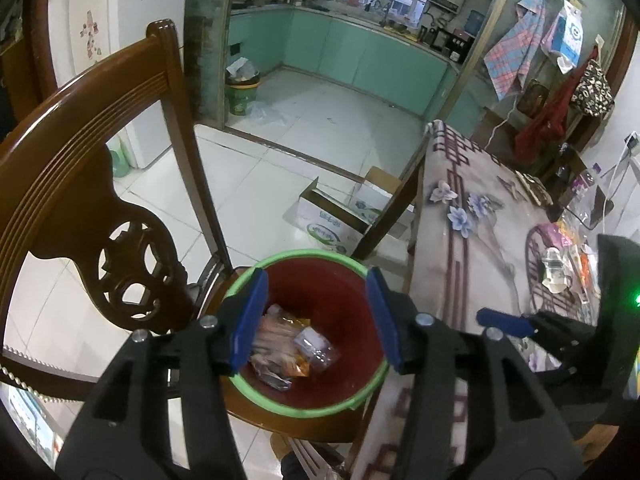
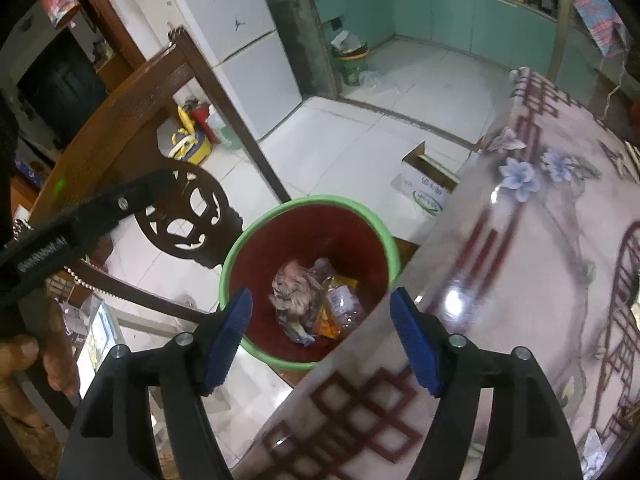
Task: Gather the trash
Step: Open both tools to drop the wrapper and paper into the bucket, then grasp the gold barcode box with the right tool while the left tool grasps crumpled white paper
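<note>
We find both hand-held grippers, left (image 1: 316,316) and right (image 2: 320,336), open and empty, poised above the red bin (image 1: 362,394), where the trash (image 1: 294,350) already lies. More trash (image 1: 568,264) sits on the bench (image 1: 472,240), to the right of both and nearer the right one. The chair (image 1: 80,184) crowds the bin's left.

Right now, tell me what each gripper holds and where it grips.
Nothing. The left gripper and right gripper are open and empty above the bin, with the trash lying inside.
</note>
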`<state>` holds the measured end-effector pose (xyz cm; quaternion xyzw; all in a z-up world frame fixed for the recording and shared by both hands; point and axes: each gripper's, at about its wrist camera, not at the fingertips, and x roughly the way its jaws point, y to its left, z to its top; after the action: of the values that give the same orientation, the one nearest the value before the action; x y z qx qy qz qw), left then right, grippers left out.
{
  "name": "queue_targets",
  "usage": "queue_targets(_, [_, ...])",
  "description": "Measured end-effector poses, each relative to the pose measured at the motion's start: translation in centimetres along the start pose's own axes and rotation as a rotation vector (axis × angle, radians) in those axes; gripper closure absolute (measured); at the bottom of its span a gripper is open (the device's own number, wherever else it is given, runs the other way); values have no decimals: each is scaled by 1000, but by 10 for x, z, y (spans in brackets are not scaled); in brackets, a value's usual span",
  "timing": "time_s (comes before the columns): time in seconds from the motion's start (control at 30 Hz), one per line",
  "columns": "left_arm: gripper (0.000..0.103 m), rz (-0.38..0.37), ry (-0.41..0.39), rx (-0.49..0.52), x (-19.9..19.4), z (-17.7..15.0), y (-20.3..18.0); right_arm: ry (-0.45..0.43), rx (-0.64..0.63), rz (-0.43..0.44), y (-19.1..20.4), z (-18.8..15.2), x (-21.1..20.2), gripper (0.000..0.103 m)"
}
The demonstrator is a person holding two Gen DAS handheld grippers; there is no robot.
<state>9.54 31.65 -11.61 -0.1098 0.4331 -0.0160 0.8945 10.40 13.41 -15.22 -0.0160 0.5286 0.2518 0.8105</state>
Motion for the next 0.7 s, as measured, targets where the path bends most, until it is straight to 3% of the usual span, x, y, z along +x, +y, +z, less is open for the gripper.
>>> queue_targets(0.3, [53, -42, -3, 83, -5, -12, -62, -93, 89, -67, -53, -30, -65, 33])
queue_targets(0.7, [46, -165, 40, 151, -12, -66, -207, -90, 136, -170, -167, -114, -145, 33])
